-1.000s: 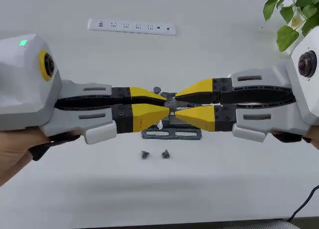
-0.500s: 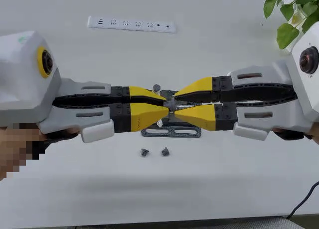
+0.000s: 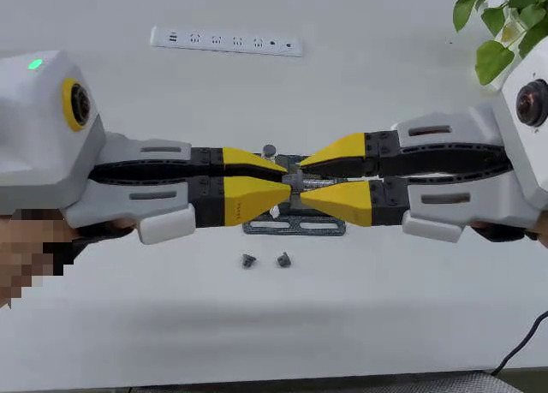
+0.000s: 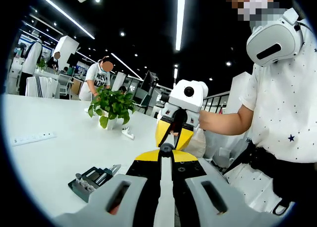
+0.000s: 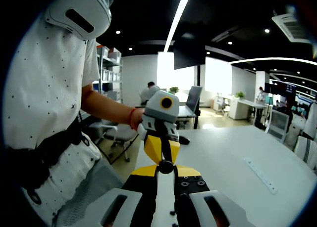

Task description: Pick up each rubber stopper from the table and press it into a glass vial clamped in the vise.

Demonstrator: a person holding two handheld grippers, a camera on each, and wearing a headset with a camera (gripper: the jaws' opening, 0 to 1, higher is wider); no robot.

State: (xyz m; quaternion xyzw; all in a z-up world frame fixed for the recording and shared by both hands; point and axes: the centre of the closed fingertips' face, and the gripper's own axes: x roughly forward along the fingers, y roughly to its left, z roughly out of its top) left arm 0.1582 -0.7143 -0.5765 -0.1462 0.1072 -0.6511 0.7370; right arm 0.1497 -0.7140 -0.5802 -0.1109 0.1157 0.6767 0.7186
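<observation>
My left gripper (image 3: 285, 185) and right gripper (image 3: 306, 185) point at each other tip to tip, level above the vise (image 3: 295, 227). A small dark grey rubber stopper (image 3: 295, 181) sits pinched where the two pairs of yellow jaws meet. In the left gripper view the stopper (image 4: 166, 148) is at my own closed jaw tips, with the right gripper's jaws converging on it from beyond. The right gripper view shows the same stopper (image 5: 166, 166) at its tips. Two more stoppers (image 3: 249, 262) (image 3: 284, 261) lie on the table in front of the vise. A grey-capped vial (image 3: 270, 152) stands behind the left jaws.
A white power strip (image 3: 227, 43) lies at the back of the white table. A potted plant (image 3: 505, 25) stands at the back right. A black cable (image 3: 522, 350) runs off the front right corner. In the left gripper view the vise (image 4: 91, 180) lies at lower left.
Almost nothing: both grippers stay tip to tip on the stopper. The left gripper's body has sunk slightly.
</observation>
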